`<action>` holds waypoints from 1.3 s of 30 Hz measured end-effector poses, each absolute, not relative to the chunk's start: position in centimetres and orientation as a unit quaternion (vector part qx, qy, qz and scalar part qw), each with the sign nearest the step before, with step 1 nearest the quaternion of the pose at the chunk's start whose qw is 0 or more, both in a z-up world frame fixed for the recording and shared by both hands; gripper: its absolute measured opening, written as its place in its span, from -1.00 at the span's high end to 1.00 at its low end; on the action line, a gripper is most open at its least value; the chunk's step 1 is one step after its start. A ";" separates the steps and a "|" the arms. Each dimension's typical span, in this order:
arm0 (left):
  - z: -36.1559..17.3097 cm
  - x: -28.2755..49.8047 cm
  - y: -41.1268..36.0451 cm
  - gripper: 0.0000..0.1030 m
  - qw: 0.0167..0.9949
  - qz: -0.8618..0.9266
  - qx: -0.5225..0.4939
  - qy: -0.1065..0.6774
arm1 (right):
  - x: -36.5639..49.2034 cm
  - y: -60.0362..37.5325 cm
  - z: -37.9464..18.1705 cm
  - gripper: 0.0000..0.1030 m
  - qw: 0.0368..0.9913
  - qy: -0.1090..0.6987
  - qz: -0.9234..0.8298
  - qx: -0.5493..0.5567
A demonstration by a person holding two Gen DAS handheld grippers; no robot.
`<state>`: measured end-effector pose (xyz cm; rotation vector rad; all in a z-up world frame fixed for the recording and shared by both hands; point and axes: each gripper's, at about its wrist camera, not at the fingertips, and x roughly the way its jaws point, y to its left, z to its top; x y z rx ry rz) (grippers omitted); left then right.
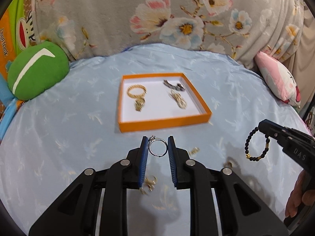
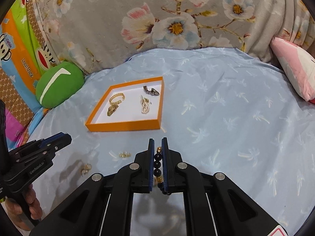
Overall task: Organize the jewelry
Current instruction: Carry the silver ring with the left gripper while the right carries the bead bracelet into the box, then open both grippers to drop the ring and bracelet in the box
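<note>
The left gripper (image 1: pixel 157 146) clamps a silver ring (image 1: pixel 157 147) above the bed; the right gripper (image 2: pixel 157 151) is clenched on a black bead bracelet (image 1: pixel 256 145). Both hang just before the orange tray (image 1: pixel 165 122), where gold and dark pieces lie. The tray sits on a pale blue sheet (image 2: pixel 226 108) with palm prints, a floral cover behind. "Paul frank" stands on the bright bedding (image 2: pixel 27 66) at the left, beside a green cushion (image 1: pixel 37 70); a pink pillow (image 1: pixel 279 80) is at the right. Small gold pieces (image 2: pixel 124 154) lie loose near the grippers.
</note>
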<state>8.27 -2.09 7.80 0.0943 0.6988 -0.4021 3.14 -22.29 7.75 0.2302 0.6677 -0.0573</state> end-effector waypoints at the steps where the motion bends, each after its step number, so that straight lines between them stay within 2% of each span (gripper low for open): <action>1: 8.2 9.1 -2.0 0.62 0.920 -0.194 0.045 0.337 | 4.2 -22.2 8.2 0.87 0.939 0.324 -0.023 0.112; 8: 9.8 14.8 -2.5 0.62 0.928 -0.185 0.036 0.323 | 11.5 -20.5 10.2 0.87 0.941 0.316 0.019 0.115; 12: 9.8 17.5 -3.5 0.62 0.926 -0.188 0.028 0.327 | 15.0 -20.1 9.2 0.87 0.933 0.330 0.040 0.135; 18: 7.2 21.1 -5.4 0.62 0.915 -0.191 0.021 0.356 | 18.6 -20.7 5.1 0.87 0.912 0.364 0.053 0.184; 28: 2.3 23.1 -6.9 0.62 0.896 -0.181 0.038 0.403 | 19.7 -21.9 1.0 0.87 0.903 0.401 0.021 0.154; 31: 1.5 23.3 -6.6 0.61 0.893 -0.174 0.033 0.413 | 19.5 -21.7 0.3 0.80 0.904 0.402 0.017 0.143; 32: 1.3 23.3 -6.4 0.58 0.893 -0.173 0.031 0.415 | 19.4 -21.7 0.2 0.80 0.905 0.401 0.016 0.141; 36: 0.9 23.2 -5.5 0.03 0.896 -0.163 0.021 0.412 | 18.8 -21.7 0.6 0.69 0.911 0.390 0.011 0.134; 39: 1.6 22.7 -4.5 -0.12 0.904 -0.158 0.011 0.398 | 17.7 -21.7 1.3 0.53 0.918 0.376 0.002 0.126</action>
